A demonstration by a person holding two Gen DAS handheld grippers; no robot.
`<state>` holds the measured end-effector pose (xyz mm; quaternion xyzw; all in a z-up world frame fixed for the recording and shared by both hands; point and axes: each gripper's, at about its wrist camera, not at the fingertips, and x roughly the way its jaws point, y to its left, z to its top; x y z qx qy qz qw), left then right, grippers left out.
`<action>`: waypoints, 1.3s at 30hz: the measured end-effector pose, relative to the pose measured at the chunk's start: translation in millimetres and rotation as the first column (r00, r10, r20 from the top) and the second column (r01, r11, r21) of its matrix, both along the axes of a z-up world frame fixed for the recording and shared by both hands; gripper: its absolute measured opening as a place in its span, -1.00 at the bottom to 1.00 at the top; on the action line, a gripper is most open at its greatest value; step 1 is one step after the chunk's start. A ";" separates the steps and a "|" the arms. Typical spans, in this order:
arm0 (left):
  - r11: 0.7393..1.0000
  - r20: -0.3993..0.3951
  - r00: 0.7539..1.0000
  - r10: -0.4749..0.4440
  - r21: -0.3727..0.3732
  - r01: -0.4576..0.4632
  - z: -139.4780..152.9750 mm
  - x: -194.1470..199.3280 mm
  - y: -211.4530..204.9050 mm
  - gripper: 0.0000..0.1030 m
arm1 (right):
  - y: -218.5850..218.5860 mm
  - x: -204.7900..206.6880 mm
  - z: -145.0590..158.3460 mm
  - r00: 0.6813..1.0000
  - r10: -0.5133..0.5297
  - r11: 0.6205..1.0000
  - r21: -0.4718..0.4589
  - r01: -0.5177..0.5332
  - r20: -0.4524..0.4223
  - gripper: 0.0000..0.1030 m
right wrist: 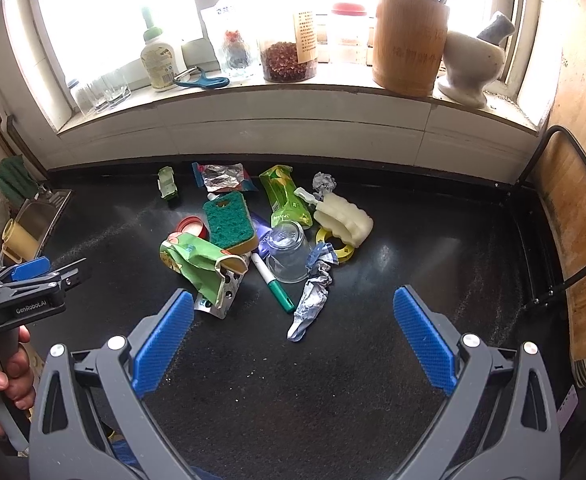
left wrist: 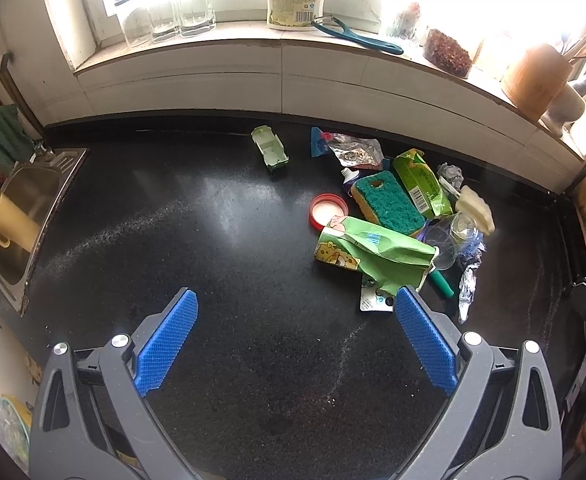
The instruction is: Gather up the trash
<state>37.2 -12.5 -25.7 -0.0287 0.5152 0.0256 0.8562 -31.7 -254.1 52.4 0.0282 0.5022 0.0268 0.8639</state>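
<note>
Both grippers wide open, holding nothing: left gripper (left wrist: 295, 304), right gripper (right wrist: 293, 304), both hovering over black countertop (right wrist: 373, 380). Trash heap sits mid-counter near back wall: green-topped sponge (right wrist: 229, 220), crushed green carton (right wrist: 197, 260), clear plastic cup (right wrist: 287, 256) tipped over, green marker (right wrist: 279, 290), crumpled wrapper (right wrist: 311, 304). Sink (left wrist: 25, 208) off left.

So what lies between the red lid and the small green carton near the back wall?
Only bare black countertop between the red lid and the small green carton, clearest in the left wrist view.
</note>
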 end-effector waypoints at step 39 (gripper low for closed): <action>0.997 -0.049 0.997 0.059 0.046 -0.057 -158.4 242.5 41.2 0.26 | -57.5 193.8 -180.9 0.943 0.246 0.969 0.078 -0.235 -0.222 -0.21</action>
